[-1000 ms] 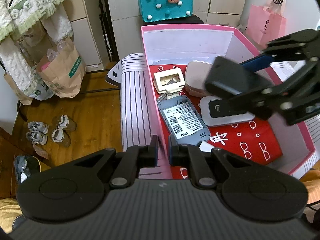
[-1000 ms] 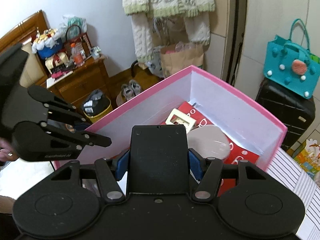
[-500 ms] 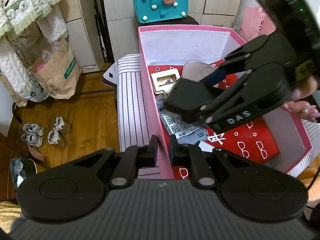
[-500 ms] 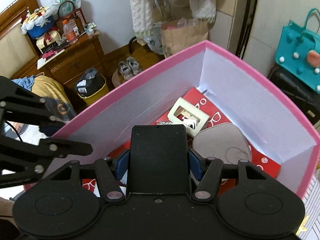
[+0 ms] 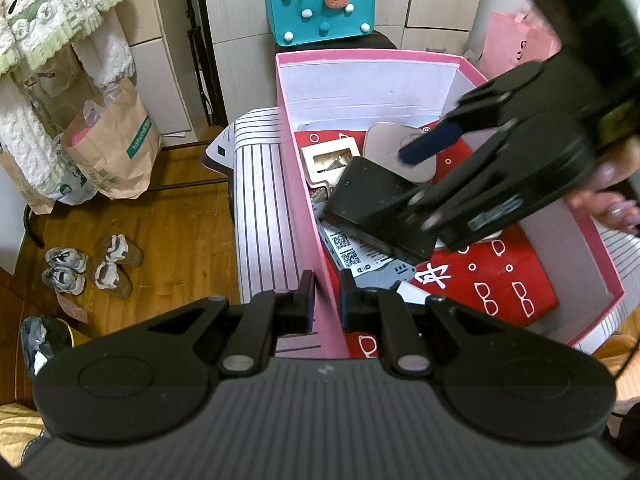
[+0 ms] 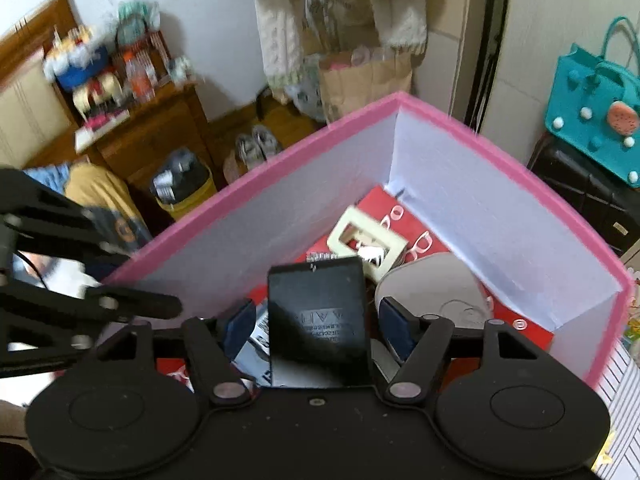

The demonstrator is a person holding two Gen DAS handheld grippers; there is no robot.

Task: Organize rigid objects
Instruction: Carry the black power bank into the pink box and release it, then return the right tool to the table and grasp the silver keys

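Over the pink box (image 6: 472, 128), the right gripper (image 6: 316, 320) has just spread its jaws, and the flat black device (image 6: 318, 320) lies loose between the blue pads (image 6: 240, 326) above the box's contents. At the near wall, the left gripper (image 5: 325, 300) pinches the rim.

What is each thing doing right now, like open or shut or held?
pink box: open on top, no lid on it.
left gripper: shut on the pink box's side wall.
right gripper: open, jaws have just been opening around the black slab.
black slab: inside the box, between the pads, not pinched.
grey gadget: label side up, partly covered by the black slab.
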